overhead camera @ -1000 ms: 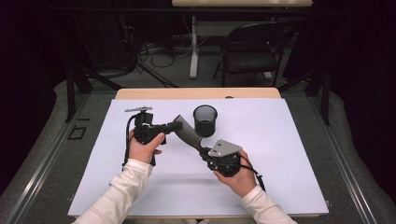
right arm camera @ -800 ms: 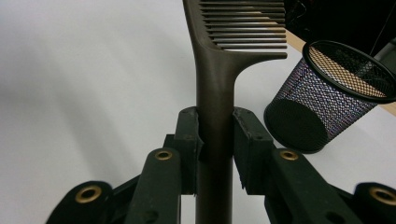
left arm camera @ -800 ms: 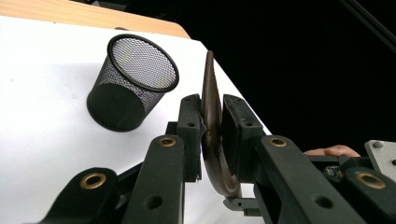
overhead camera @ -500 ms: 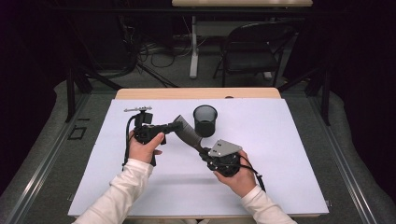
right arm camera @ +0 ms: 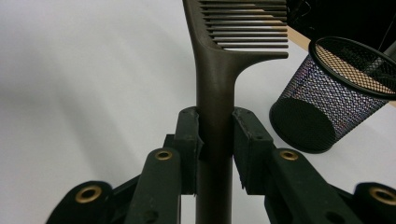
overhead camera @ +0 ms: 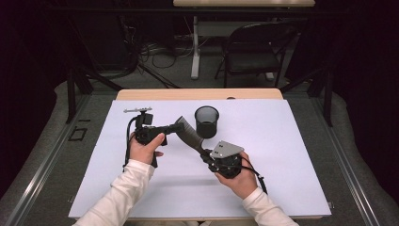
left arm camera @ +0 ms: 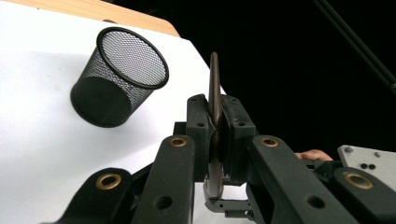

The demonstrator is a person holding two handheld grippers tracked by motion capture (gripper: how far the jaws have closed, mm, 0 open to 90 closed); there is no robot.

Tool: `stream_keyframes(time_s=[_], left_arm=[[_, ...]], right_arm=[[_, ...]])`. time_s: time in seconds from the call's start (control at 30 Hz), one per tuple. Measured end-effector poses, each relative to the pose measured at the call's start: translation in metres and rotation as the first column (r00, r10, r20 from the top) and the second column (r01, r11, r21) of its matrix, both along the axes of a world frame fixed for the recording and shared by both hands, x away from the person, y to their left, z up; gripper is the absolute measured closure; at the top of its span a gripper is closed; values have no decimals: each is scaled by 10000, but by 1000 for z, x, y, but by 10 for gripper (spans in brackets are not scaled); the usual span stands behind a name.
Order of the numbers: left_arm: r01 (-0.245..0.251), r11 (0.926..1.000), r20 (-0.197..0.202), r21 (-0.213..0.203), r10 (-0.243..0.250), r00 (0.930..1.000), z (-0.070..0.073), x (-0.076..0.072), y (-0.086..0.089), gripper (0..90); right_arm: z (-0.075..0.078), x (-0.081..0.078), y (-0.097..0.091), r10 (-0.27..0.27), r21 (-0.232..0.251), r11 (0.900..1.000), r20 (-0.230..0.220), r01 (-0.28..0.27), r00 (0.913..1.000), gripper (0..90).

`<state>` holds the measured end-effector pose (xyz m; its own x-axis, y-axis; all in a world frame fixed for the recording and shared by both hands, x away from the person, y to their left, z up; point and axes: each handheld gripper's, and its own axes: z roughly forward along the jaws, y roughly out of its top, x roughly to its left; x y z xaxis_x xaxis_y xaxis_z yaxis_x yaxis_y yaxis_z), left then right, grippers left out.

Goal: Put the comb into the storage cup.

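While both grippers clamp the same dark brown comb (overhead camera: 188, 133), almost nothing has changed from a second ago: the hands, the comb and the black mesh cup (overhead camera: 206, 121) sit where they were, with perhaps the slightest settling of the left hand (overhead camera: 145, 147).

The left gripper (overhead camera: 175, 127) has its jaws pressed on the comb's flat sides; in the left gripper view the comb (left arm camera: 215, 121) stands edge-on, a thin blade between the black jaws. The right gripper (overhead camera: 204, 154) squeezes the handle, and its own view shows the comb (right arm camera: 215, 93) running up from between the jaws to the teeth, whose upper part is cut off by the top of the frame. The comb is held above the white table cover (overhead camera: 282, 141), just in front of the mesh cup, which stands upright on the cover near the wooden table's (overhead camera: 197, 94) far edge.

From above, the comb's teeth cannot be made out, and the right hand (overhead camera: 237, 176) is partly hidden under the gripper body and its grey plate (overhead camera: 227, 149). A dark folding chair (overhead camera: 254, 49) and floor cables (overhead camera: 160, 49) lie in the dim background, hard to read.
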<state>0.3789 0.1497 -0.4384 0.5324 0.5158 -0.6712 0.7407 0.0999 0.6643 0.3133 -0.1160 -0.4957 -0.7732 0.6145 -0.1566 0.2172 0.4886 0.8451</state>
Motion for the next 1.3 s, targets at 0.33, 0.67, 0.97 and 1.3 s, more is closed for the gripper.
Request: stream_keyframes(time_s=[0.33, 0.67, 0.97, 1.3], left_arm=[[15, 9999, -129, -100, -17, 9999, -1, 0, 1, 844], [-41, 9998, -118, -193, 39, 9999, 0, -1, 1, 846], [-123, 9994, -176, -330, 117, 9998, 0, 0, 0, 847], [-149, 9991, -247, -408, 139, 9996, 1, 1, -2, 848]], right_arm=[[-1, 0, 1, -20, -15, 10000, -50, 19, 10000, 728], [-1, -1, 2, -21, 63, 10000, -64, 21, 10000, 727], [-1, -2, 2, -115, 71, 9999, 10, 115, 9999, 724], [-1, -1, 2, -241, 121, 9996, 9, 241, 9997, 721]])
